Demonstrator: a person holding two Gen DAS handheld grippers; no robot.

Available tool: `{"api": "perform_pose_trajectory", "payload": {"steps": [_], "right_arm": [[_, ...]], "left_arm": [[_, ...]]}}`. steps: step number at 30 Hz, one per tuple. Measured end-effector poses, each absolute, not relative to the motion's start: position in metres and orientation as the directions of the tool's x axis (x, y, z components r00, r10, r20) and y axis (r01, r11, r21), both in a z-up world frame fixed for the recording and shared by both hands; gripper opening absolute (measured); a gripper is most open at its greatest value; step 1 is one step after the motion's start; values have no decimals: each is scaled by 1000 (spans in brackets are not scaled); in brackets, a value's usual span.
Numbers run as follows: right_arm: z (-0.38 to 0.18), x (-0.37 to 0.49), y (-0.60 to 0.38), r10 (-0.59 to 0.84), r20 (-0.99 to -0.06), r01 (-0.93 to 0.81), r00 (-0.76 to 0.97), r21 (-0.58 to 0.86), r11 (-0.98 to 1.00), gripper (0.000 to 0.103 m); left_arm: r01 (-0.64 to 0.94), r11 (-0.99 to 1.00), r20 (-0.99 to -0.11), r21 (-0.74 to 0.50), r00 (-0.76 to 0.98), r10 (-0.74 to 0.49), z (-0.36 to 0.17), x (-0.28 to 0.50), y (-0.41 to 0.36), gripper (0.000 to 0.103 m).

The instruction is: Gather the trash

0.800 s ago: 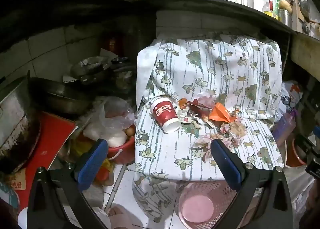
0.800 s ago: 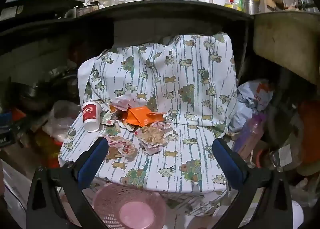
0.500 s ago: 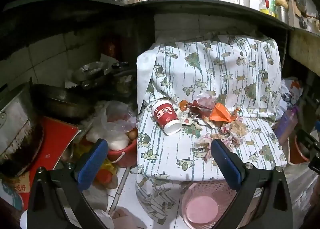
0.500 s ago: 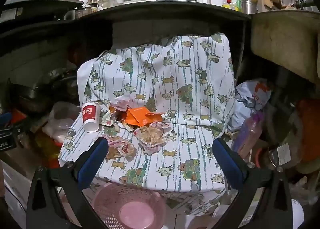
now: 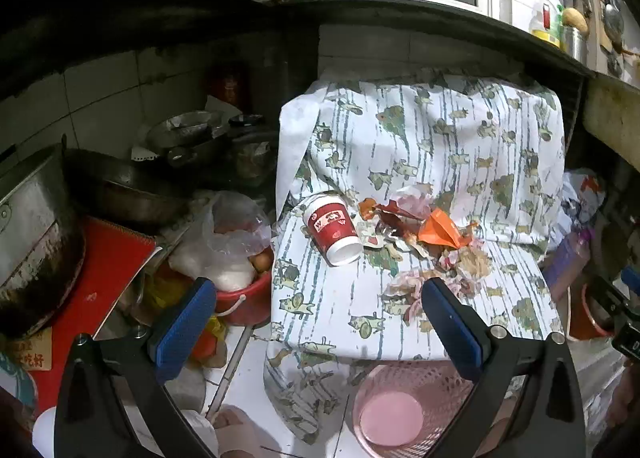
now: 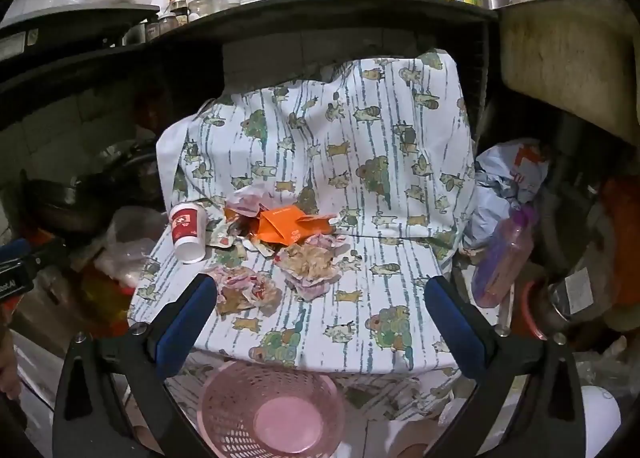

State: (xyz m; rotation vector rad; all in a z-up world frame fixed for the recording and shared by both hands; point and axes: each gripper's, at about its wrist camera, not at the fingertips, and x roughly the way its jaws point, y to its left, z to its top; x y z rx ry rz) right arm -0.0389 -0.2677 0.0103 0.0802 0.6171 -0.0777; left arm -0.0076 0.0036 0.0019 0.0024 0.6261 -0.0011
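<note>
A chair draped in a patterned cloth (image 5: 460, 146) (image 6: 360, 146) carries the trash on its seat. A red paper cup (image 5: 334, 228) (image 6: 187, 230) lies tipped at the left. Beside it are an orange wrapper (image 5: 442, 232) (image 6: 288, 228) and crumpled paper scraps (image 5: 404, 286) (image 6: 308, 262). A pink mesh basket (image 5: 400, 406) (image 6: 272, 414) stands on the floor below the seat's front edge. My left gripper (image 5: 316, 294) and my right gripper (image 6: 320, 292) both hang open in front of the seat, with nothing between their blue pads.
Left of the chair are a red bucket with a plastic bag (image 5: 236, 254), dark pans (image 5: 132, 186) and a red board (image 5: 100, 282). Right of it lie a purple bottle (image 6: 504, 258) and a bagged bundle (image 6: 508, 182). A dark counter (image 6: 320, 18) overhangs the chair back.
Both views have pulled back and tilted slightly, so the chair sits a little lower and farther. Nothing on the seat has moved, and both grippers stay wide.
</note>
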Motion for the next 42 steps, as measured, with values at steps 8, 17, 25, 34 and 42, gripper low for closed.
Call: {"api": "perform_pose_trajectory", "payload": {"steps": [8, 17, 25, 34, 42], "right_arm": [[5, -40, -263, -57, -588, 84, 807, 19, 996, 103], [4, -39, -254, -66, -588, 72, 806, -14, 997, 103], [4, -38, -252, -66, -585, 69, 808, -17, 997, 103], [3, -37, -251, -66, -582, 63, 810, -25, 998, 103], [3, -37, -250, -67, -580, 62, 812, -29, 998, 103]], "left_arm": [[9, 1000, -593, 29, 805, 10, -4, -13, -3, 103], [15, 1000, -609, 26, 793, 4, -6, -8, -4, 103], [16, 1000, -609, 26, 793, 3, -6, -7, -4, 103], [7, 999, -618, 35, 786, 16, -9, -2, 0, 103], [6, 999, -608, 33, 794, 15, -9, -5, 1, 103]]}}
